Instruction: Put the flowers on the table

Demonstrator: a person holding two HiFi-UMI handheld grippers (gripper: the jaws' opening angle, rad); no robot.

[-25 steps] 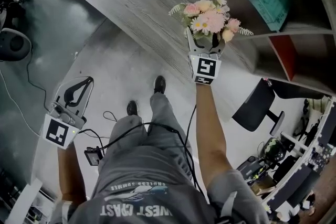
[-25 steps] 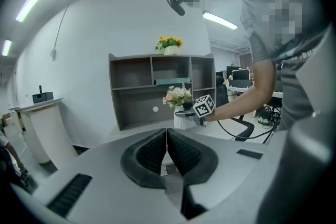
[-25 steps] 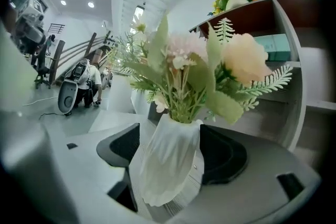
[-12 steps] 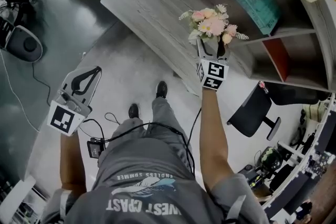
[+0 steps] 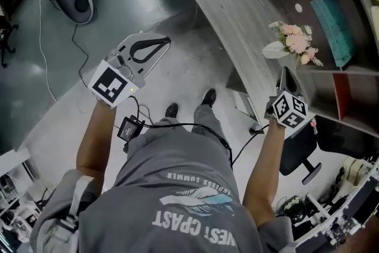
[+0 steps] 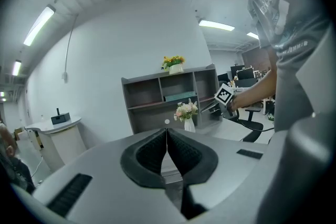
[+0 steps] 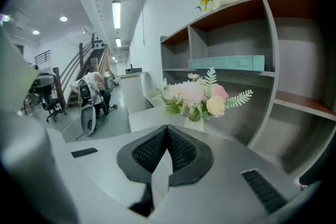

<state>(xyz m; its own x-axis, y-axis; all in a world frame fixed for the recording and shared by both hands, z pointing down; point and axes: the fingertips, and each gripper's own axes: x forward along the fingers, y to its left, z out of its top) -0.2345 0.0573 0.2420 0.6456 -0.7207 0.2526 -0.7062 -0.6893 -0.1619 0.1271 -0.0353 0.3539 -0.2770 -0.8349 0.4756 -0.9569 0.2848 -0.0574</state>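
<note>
Right gripper [image 7: 168, 134] newly shut and empty, clear of flowers [image 5: 294, 41] near table [image 5: 237, 3] edge; left gripper [image 6: 167, 136] shut too.

Pink and cream flowers [image 5: 295, 41], white vase [image 5: 274, 50], grey wood-grain table [image 5: 237, 4], seemingly teal box [image 5: 332, 22]

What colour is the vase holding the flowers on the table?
The vase is white; the head view shows it best.

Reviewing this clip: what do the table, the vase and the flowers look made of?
Table: grey wood or wood-look laminate, matte; streaky grain shows. Vase: white, smooth, perhaps ceramic or plastic; cannot tell which. Flowers: likely artificial, fabric or plastic; uniform pastel petals and stiff fern sprigs, though not certain.
</note>
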